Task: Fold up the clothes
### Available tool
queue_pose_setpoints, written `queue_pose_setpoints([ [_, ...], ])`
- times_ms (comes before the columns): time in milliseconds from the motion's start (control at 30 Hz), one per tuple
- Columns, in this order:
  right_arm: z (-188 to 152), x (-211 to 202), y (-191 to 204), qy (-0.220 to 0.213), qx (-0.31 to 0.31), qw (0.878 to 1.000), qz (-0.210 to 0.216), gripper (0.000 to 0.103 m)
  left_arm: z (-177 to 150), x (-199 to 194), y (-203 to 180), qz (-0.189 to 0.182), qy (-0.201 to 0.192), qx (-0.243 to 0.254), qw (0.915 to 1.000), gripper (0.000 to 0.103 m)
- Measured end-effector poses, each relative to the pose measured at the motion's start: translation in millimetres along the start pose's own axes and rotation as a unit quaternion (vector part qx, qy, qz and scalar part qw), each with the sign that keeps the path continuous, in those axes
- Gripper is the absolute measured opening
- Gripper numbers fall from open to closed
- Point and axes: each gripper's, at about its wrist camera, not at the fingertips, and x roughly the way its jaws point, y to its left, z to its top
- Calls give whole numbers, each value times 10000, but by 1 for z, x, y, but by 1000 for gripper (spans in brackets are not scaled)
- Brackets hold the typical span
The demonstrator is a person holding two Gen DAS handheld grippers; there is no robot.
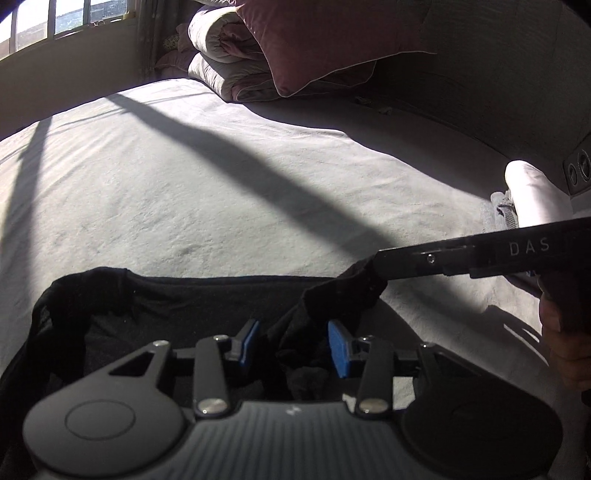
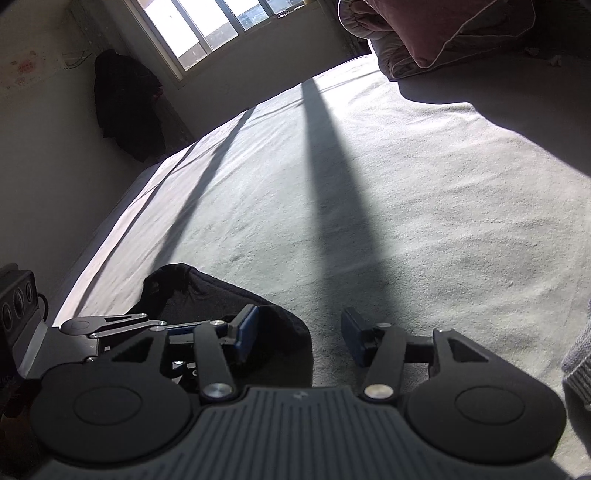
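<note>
left gripper (image 1: 291, 343) low over the black soft fabric garment (image 1: 177, 306), blue pads (image 1: 338, 347) spread apart, a fold of the black cloth bunched up between them, not pinched. garment lies flat on the pale grey bed sheet (image 1: 184, 192) directly under and ahead of this gripper, a rolled edge curving off to its left. right gripper (image 1: 380, 258) comes in from the right side just ahead of the left one, its black finger tip touching a raised corner of the garment; cannot tell from this view if it grips. a hand (image 1: 565, 343) holds it at the right edge.

right wrist view: right gripper (image 2: 299, 332) fingers spread wide, nothing between the blue pads (image 2: 247, 328), bare sheet (image 2: 406, 206) showing in the gap. black garment (image 2: 229, 299) sits under and behind its left finger; left gripper (image 2: 110, 325) lies just left of it. far ahead: maroon pillow (image 1: 325, 40) on folded quilts (image 1: 218, 48), window (image 2: 207, 26) beyond the bed.
</note>
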Motion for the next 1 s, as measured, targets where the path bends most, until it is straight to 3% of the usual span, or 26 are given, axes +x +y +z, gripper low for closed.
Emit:
queue_pose_setpoints([
  [100, -3, 1, 4, 23, -235, 9997, -27, 55, 2, -1, 0, 40, 15, -54, 10000, 6],
  [200, -7, 13, 8, 188, -409, 9990, -31, 53, 9, -12, 5, 12, -102, -263, 9996, 5],
  [267, -8, 20, 9, 185, -466, 9986, -145, 32, 15, -18, 7, -70, -149, -412, 9990, 5],
  [300, -7, 20, 6, 119, -385, 9990, -209, 13, 19, -22, 8, -118, -165, -486, 9986, 5],
  [333, -6, 19, 4, 50, -294, 9992, -270, 7, 21, -25, 8, -174, -180, -559, 9981, 4],
  [400, -3, 12, -1, -247, -163, 9986, -438, 4, 25, -29, 7, -320, -203, -664, 9971, 4],
  [633, 2, -4, -9, -646, 35, 9963, -558, 4, 13, 1, -23, -1373, 521, -662, 9869, 6],
  [733, 3, -3, -10, -556, 70, 9972, -501, 4, 5, 9, -34, -1535, 748, -499, 9841, 17],
  [767, 3, -2, -8, -517, 36, 9976, -470, 5, 4, 7, -32, -1498, 719, -491, 9849, 21],
  [800, 3, -1, -6, -480, -1, 9979, -439, 14, 5, 1, -25, -1393, 619, -516, 9870, 28],
  [900, 2, 2, 0, -422, -97, 9985, -328, 17, 7, -17, -4, -1077, 316, -589, 9919, 43],
  [967, 2, 3, 3, -409, -146, 9987, -272, 31, 9, -29, 10, -866, 114, -637, 9941, 46],
  [1000, 0, 3, 6, -427, -211, 9985, -286, 46, 10, -35, 16, -760, 13, -661, 9949, 49],
])
